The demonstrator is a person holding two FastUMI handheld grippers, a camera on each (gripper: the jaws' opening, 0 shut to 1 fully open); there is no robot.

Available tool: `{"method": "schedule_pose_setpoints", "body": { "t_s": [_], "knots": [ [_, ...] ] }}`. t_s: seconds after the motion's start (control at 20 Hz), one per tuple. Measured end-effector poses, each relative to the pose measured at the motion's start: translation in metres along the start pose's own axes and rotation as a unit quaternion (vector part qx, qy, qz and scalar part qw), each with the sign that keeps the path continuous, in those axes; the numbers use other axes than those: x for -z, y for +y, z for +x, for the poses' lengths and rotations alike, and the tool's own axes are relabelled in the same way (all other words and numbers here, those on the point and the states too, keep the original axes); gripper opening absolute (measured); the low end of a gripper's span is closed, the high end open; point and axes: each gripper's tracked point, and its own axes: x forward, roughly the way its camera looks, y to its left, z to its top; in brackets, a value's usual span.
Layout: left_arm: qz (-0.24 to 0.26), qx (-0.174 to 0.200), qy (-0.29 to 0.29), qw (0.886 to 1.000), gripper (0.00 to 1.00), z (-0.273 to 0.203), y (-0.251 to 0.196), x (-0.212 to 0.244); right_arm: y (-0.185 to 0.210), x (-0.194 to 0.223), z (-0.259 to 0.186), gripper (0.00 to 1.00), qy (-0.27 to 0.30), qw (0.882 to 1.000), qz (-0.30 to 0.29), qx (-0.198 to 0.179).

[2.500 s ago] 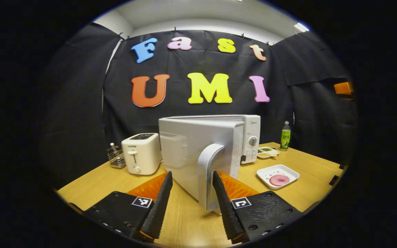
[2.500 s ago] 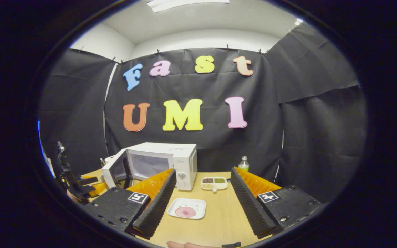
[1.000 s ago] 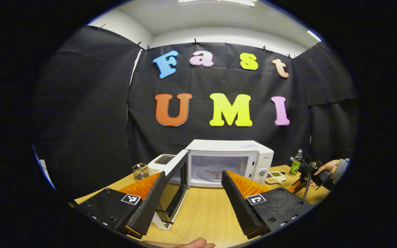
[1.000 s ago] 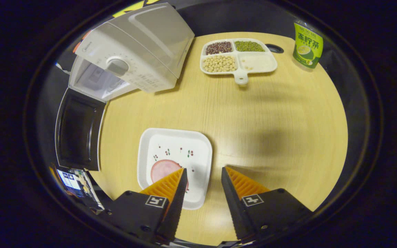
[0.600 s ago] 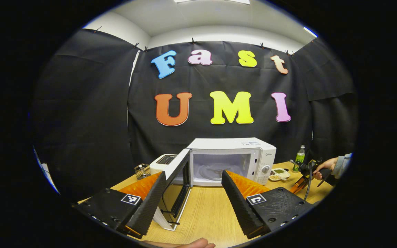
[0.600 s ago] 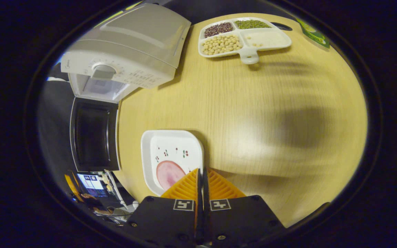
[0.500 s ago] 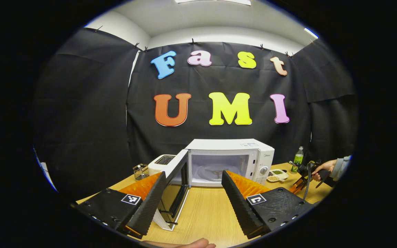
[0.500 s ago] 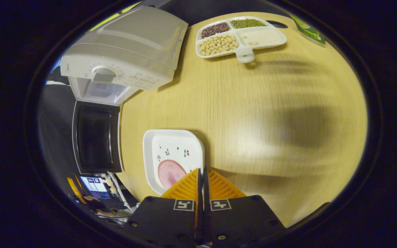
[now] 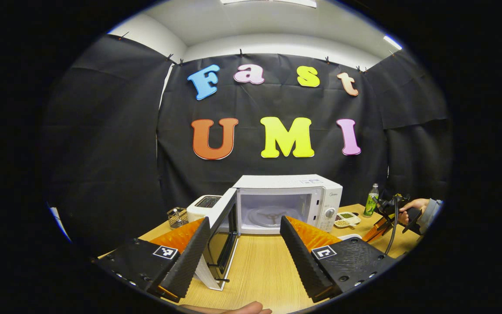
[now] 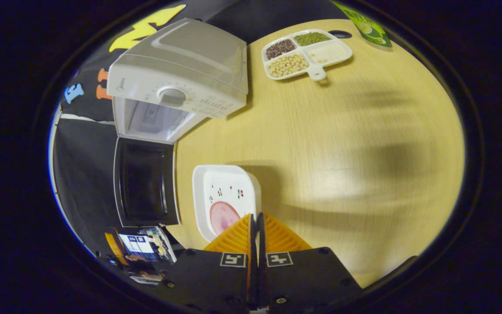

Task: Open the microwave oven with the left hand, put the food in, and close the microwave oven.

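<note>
Right tool (image 10: pixel 256 222) clamped on plate (image 10: pixel 216 187) rim, left tool (image 9: pixel 244 237) spread wide

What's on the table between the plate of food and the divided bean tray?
Nothing: in the right gripper view, bare table separates the plate from the bean tray.

Wooden table (image 10: pixel 342 144) with microwave (image 10: pixel 181 83), toaster (image 9: pixel 203 206), divided tray (image 10: pixel 305 54), bottle (image 9: pixel 370 201)

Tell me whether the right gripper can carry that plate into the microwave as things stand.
Probably yes. The right gripper is shut on the white plate's rim, the microwave door is swung wide open beside it, and the cavity looks bare apart from its turntable. The left gripper is open, back from the opening.
</note>
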Motion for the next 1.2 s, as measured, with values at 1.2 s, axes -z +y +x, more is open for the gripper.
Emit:
{"method": "schedule_pose_setpoints", "body": {
  "t_s": [1.2],
  "knots": [
    [-0.006,-0.080,0.012,0.997,0.95,-0.044,0.111,0.020,0.206,-0.059,0.140,0.04,-0.260,0.934,0.230,-0.087]
  ]
}}
